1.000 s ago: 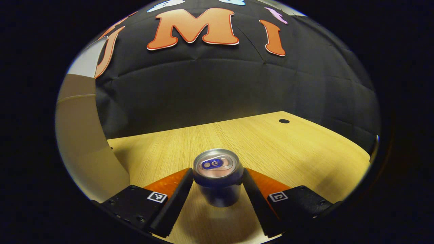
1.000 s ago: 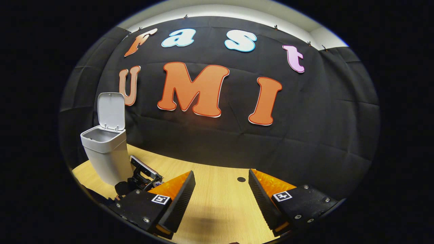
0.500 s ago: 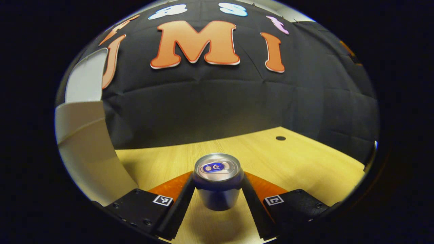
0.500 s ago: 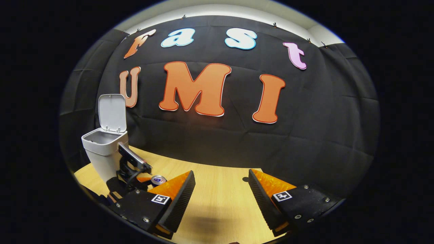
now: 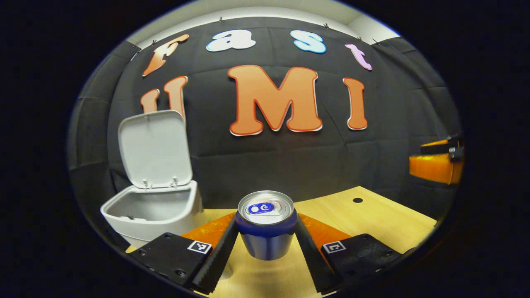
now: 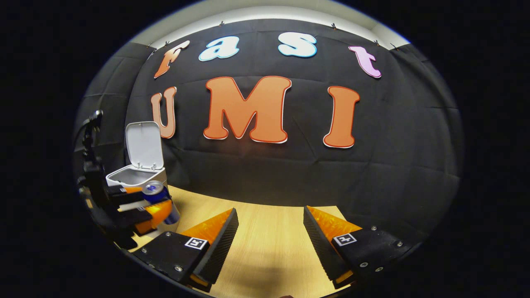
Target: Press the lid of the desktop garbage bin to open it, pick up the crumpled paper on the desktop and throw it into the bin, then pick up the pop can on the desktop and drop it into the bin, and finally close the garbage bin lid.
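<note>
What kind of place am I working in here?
Most likely a staged recording booth, not a home: black cloth wall, a bare wooden desk, and just a small white bin on it.

Wall: black cloth is hanging across the back of the booth, creased into a grid of fold lines and curving round both sides.
Fastening: small clips are holding the cloth's top edge.
Above the cloth: a strip of pale wall is catching the light.
Desktop: a light wood-grain table is running up to the cloth, with a small dark round hole near its far edge.
Light: soft shadows are falling on the wood nearest the camera.
</note>
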### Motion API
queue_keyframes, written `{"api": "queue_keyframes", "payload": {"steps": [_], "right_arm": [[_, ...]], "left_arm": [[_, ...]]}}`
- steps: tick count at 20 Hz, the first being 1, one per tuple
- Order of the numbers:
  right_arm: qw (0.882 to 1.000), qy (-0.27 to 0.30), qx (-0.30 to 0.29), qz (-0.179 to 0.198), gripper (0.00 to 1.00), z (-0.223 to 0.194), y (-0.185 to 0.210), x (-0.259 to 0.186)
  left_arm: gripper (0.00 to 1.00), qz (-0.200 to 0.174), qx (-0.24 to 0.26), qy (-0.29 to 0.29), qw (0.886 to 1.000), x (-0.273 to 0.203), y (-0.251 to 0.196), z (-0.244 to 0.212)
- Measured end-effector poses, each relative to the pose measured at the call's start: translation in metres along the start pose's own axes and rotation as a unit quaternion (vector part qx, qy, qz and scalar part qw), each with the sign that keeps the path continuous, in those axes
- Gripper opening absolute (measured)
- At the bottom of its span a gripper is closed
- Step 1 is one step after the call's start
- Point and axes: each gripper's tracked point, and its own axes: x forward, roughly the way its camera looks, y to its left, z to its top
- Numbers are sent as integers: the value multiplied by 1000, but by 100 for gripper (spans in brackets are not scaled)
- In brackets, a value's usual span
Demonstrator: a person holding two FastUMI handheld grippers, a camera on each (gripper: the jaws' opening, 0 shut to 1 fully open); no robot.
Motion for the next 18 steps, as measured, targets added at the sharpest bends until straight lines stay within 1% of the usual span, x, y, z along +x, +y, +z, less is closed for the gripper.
{"api": "queue_keyframes", "payload": {"steps": [2, 5, 6, 7, 10, 11, 12, 13, 14, 15, 17, 18], "right_arm": [[1000, -4, 5, 6, 94, 1, 6, 5], [1000, -4, 16, 19, 94, 1, 13, 8], [1000, -5, 15, 22, 94, 0, 16, 11], [1000, -8, 14, 23, 94, 1, 17, 11], [999, -7, 14, 32, 94, 0, 22, 13], [999, -6, 13, 33, 94, 0, 24, 13], [999, -6, 12, 33, 94, -1, 24, 14], [999, -7, 13, 33, 94, -1, 24, 14], [999, -5, 14, 32, 94, -2, 24, 16], [999, -3, 16, 31, 94, -2, 24, 17], [999, 0, 20, 28, 94, -3, 24, 20], [999, 0, 21, 26, 94, -5, 26, 17]], "left_arm": [[81, 28, -11, -11, 1000, -20, 21, 22], [81, 52, -15, -21, 998, -39, 45, 46], [84, 62, -18, -22, 998, -43, 54, 52], [81, 70, -22, -24, 997, -45, 63, 58], [81, 108, -20, -39, 993, -55, 102, 73], [84, 115, -16, -44, 992, -52, 111, 77], [84, 124, -12, -48, 991, -49, 121, 81], [81, 129, -9, -50, 990, -42, 130, 85], [81, 137, -5, -54, 989, -37, 137, 87], [84, 138, 0, -62, 988, -29, 141, 93], [84, 148, 10, -76, 986, -13, 150, 102], [81, 150, 9, -81, 985, -6, 154, 105]]}}
